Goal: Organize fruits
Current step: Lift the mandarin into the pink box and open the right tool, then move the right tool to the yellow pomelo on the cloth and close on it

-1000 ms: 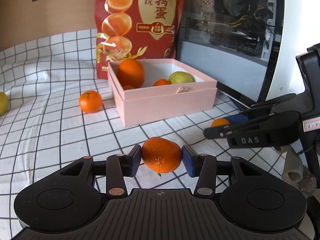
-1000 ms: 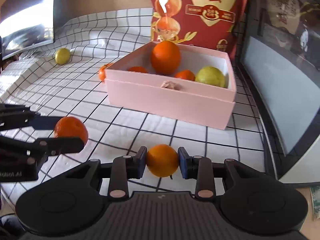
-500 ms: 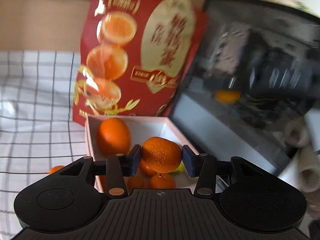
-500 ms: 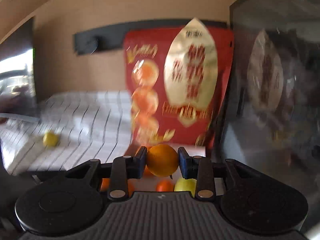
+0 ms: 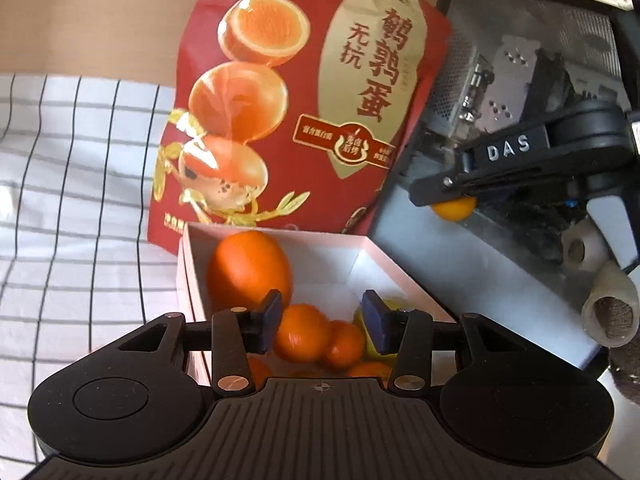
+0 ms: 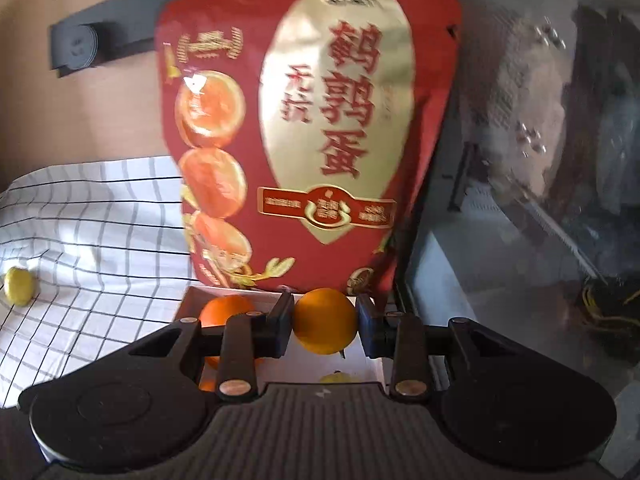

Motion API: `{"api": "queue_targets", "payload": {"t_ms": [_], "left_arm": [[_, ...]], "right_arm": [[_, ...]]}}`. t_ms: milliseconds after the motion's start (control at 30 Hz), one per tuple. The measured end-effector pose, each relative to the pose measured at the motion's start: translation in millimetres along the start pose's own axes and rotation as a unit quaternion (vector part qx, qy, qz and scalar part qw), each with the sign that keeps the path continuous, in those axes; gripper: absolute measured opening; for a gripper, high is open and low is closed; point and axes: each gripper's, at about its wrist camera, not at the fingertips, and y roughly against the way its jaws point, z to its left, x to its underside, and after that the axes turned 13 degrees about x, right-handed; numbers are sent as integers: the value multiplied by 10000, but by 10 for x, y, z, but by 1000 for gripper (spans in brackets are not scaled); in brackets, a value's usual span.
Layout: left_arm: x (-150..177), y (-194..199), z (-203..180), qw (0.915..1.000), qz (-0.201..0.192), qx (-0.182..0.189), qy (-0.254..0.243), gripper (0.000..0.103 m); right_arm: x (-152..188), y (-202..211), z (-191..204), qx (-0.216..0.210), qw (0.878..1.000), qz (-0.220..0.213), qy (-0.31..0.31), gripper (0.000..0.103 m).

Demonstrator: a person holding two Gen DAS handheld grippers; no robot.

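The pink box [image 5: 362, 240] lies just beyond my left gripper [image 5: 322, 322], which is open with no fruit pressed between its pads. Below the gap, a blurred mandarin [image 5: 304, 332] sits inside the box among other small mandarins [image 5: 346, 344], a large orange [image 5: 248, 268] and a yellow-green fruit [image 5: 390, 306]. My right gripper [image 6: 325, 326] is shut on a small orange [image 6: 325, 326] above the near rim of the box [image 6: 240, 294]. In the left wrist view, the right gripper [image 5: 438, 200] hangs high on the right with that orange [image 5: 454, 208] in it.
A tall red snack bag [image 5: 304, 112] stands right behind the box. A dark computer case [image 5: 520, 80] with a glass side flanks it on the right. The checked cloth [image 5: 80, 200] spreads to the left, and a yellow-green fruit [image 6: 18, 286] lies on it.
Both grippers rose and came forward over the pink box. The mandarin left the left gripper's pads and now shows lower down, inside the box. The right gripper kept its orange.
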Motion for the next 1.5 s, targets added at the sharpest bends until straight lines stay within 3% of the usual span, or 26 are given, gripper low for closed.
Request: {"api": "queue_targets", "payload": {"t_ms": [100,200,333,400,533,633,733,833,900,967,1100,1167,1267,1367,1500], "left_arm": [[-35,43,112,9993,-186,-131,285,49],[-98,191,259,9949,-648,-483,612,49],[-163,523,452,9790,-1464,-1055,946,49],[-182,642,586,9727,-1631,-1206,1124,49],[-218,649,881,9745,-1260,-980,1575,49],[-235,622,954,9884,-584,-870,1099,49],[-211,916,1037,9863,-521,-1465,554,49],[-246,1406,1344,9712,-1163,-1910,823,49],[-239,1789,1618,9513,-1729,-2326,1047,49],[-170,2186,1904,9276,-2097,-2723,1461,49],[52,2792,2110,8899,-2617,-3259,1825,49],[130,2925,2092,8773,-2686,-3577,1742,49],[162,3012,2075,8568,-2733,-4004,1758,49],[161,3022,2016,8545,-2674,-4148,1623,49],[91,2902,1923,8580,-2433,-4344,1266,49]], "right_arm": [[30,-53,-69,0,9998,130,-141,33],[67,-88,-114,-148,9994,215,-209,33],[120,-208,-46,-296,9989,301,-188,33],[176,-304,11,-460,9979,413,-176,33],[320,-350,112,-559,9970,524,-86,45],[402,-265,145,-608,9967,539,83,46],[450,-90,214,-818,9949,494,332,47],[441,70,496,-1058,9915,362,669,49],[418,136,770,-1223,9881,318,876,50],[422,192,1078,-1414,9846,300,982,61],[449,278,1754,-2035,9728,319,1064,71],[419,288,2175,-2333,9668,263,1010,77],[383,272,2807,-2702,9598,143,750,79],[390,185,3371,-2740,9601,31,554,79],[337,-169,3929,-2594,9638,532,312,79]]}}
